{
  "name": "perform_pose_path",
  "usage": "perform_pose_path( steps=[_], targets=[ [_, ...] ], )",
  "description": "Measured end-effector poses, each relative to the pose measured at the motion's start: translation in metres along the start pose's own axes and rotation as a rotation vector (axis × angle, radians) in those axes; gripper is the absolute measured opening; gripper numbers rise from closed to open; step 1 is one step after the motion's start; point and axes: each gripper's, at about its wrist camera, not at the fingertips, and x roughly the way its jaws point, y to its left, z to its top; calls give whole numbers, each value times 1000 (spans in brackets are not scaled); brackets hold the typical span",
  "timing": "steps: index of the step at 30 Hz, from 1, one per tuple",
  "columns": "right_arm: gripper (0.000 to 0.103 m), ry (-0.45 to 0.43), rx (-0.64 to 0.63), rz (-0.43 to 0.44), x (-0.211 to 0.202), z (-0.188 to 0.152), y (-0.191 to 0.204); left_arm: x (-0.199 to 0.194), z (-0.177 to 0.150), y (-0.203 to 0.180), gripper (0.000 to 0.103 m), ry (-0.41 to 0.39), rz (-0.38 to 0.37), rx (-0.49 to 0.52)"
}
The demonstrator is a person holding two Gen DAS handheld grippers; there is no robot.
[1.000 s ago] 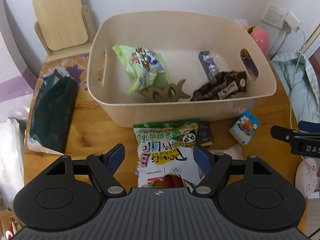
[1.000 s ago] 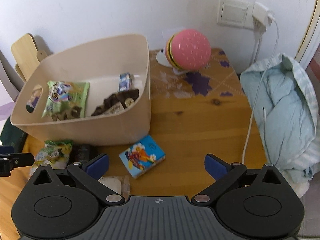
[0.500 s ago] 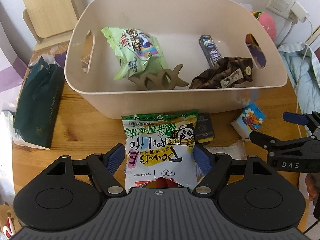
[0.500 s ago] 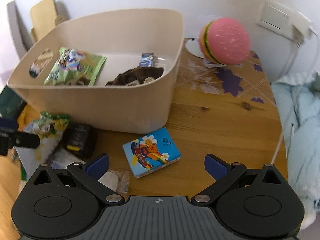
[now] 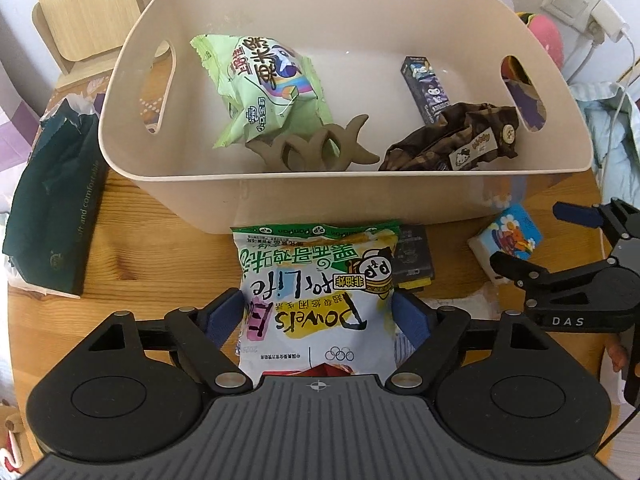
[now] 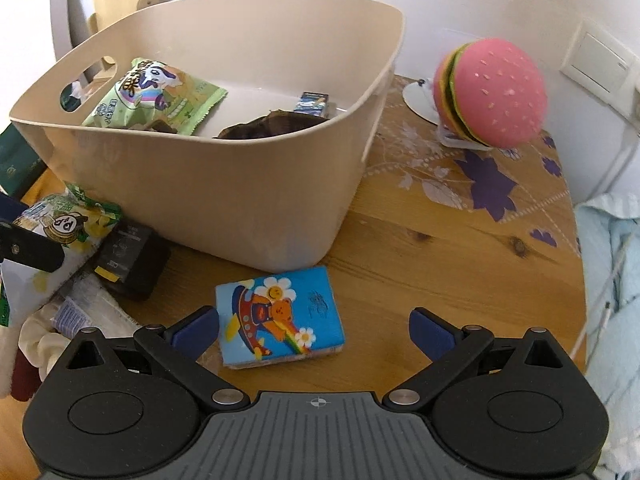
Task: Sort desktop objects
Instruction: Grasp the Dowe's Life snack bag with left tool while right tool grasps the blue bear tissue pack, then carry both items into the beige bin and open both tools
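A white-and-green snack bag (image 5: 316, 280) lies on the wooden table in front of the beige basket (image 5: 360, 196). My left gripper (image 5: 318, 316) straddles it with its jaws opening, the blue pads beside the bag's edges and not pressing. A blue cartoon tissue packet (image 6: 280, 320) lies between the open fingers of my right gripper (image 6: 314, 332), nearer the left finger. The same packet (image 5: 508, 236) and a small black box (image 5: 412, 256) appear in the left wrist view. Inside the basket are a green snack bag (image 5: 264, 84), a brown wooden piece (image 5: 312, 148), a small dark carton (image 5: 424, 88) and a brown pouch (image 5: 452, 144).
A dark green tissue pack (image 5: 52, 216) lies left of the basket. A wooden stand (image 5: 84, 4) is behind it. A pink burger-shaped toy (image 6: 492, 96) sits at the back right. Light blue cloth (image 6: 612, 280) hangs past the table's right edge. Clear wrappers (image 6: 80, 312) lie by the black box (image 6: 128, 260).
Both grippers have come down toward the table. The left one now flanks the snack bag with its jaws slightly wider. The right one has rolled and closed in on the blue packet.
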Motion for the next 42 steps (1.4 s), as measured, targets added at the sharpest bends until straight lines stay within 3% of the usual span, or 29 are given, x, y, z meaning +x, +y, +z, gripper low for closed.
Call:
perform_pose_path(
  steps=[13, 17, 21, 23, 27, 42],
  targets=[
    [102, 13, 5, 9, 8, 0, 14, 10, -6, -5, 86, 25, 5, 37],
    [84, 34, 10, 4, 12, -1, 18, 11, -5, -3, 85, 27, 3, 41],
    [63, 22, 23, -4, 9, -1, 18, 9, -5, -2, 75, 27, 4, 49],
    [62, 24, 30, -6, 8, -2, 17, 8, -5, -1, 64, 27, -14, 53],
    [62, 26, 49, -22, 5, -7, 16, 3, -6, 0, 58, 15, -29, 67],
    [61, -10, 114, -38, -30, -17, 15, -26, -12, 13, 51, -20, -111, 73]
  ],
)
